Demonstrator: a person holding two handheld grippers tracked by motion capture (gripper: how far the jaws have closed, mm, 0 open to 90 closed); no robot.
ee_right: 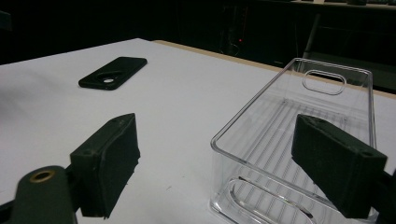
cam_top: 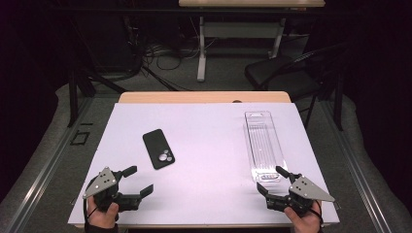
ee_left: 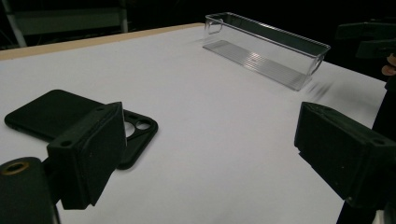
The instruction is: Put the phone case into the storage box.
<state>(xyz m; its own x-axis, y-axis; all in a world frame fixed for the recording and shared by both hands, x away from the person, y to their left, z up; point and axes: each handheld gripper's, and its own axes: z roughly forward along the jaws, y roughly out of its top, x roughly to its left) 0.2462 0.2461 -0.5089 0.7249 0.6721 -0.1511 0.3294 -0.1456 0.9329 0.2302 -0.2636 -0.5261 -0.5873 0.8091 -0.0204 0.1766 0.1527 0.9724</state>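
Black phone case point(cam_top: 158, 149) flat, camera-side up; clear empty bin point(cam_top: 263, 144) right.

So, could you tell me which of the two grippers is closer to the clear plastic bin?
The right gripper: its open jaws sit right at the near end of the clear plastic bin, while the left gripper is across the table, nearer the black phone case.

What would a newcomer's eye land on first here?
Probably the black phone case, lying camera cutout up left of centre on the white table. Next, the empty clear plastic bin at the right, with the right hand-held gripper open at its near end.
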